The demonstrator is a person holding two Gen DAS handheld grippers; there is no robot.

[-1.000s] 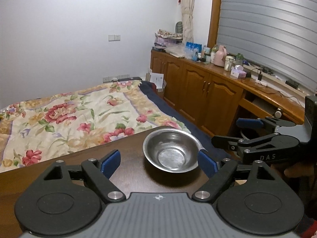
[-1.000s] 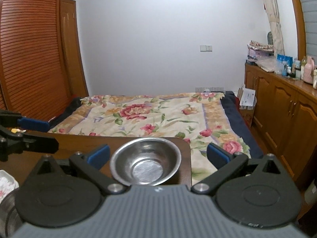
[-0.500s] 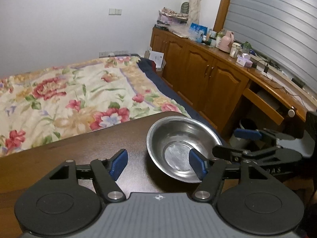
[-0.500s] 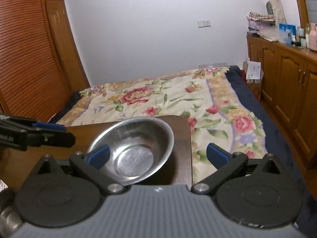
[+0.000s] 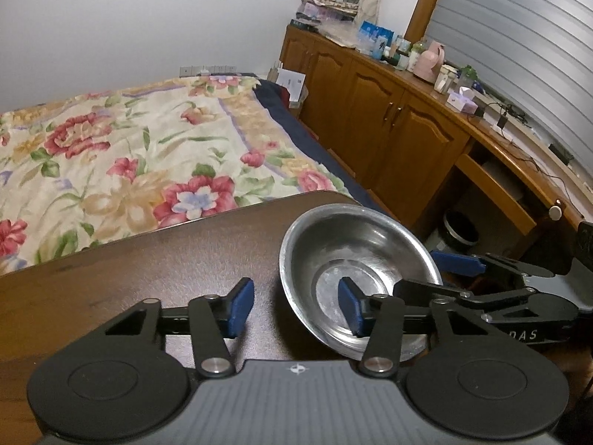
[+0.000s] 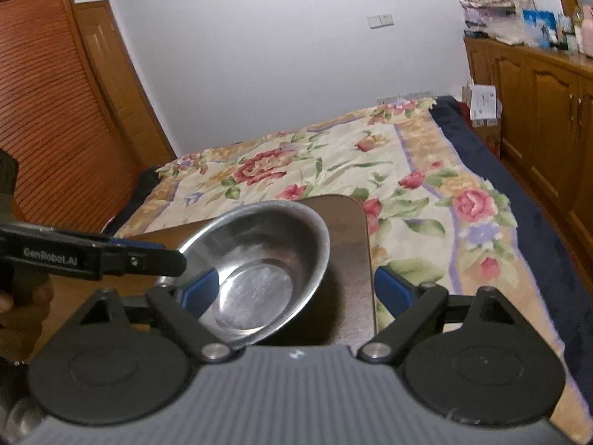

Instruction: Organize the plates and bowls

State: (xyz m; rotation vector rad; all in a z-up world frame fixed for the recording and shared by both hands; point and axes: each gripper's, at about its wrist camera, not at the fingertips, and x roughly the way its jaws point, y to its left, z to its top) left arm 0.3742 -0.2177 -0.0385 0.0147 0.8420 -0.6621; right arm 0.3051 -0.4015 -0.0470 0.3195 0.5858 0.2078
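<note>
Steel shows in one bowl (image 5: 357, 278) only, sitting close to the right-hand corner of the dark wooden table (image 5: 148, 270), where the rounded edge drops off toward the flowered bed (image 5: 141, 155). In the right wrist view the bowl (image 6: 259, 270) looks tilted, its far rim raised, though whether its base is off the wood cannot be told.

Both tools reach into it. The left gripper (image 5: 296, 307) has its fingers apart: its right blue pad (image 5: 350, 309) sits inside the bowl over the near wall, while its left blue pad (image 5: 241, 306) stands over bare wood outside the rim, so the near rim lies between them without a visible pinch. The right gripper (image 6: 292, 287) is also spread wide: its left pad (image 6: 200, 289) is inside the bowl at the near-left wall and its right pad (image 6: 389, 289) hangs past the table's edge, over the bedding.

Open tabletop stretches to the left of the bowl; to the right the room is short, with the edge just beside it.

The bowl's near rim is hidden behind both gripper bodies. A hand (image 6: 18, 307) at the left frame edge is dark and cut off. Small bottles and boxes on the wooden cabinets (image 5: 389, 118) are too small to count.
</note>
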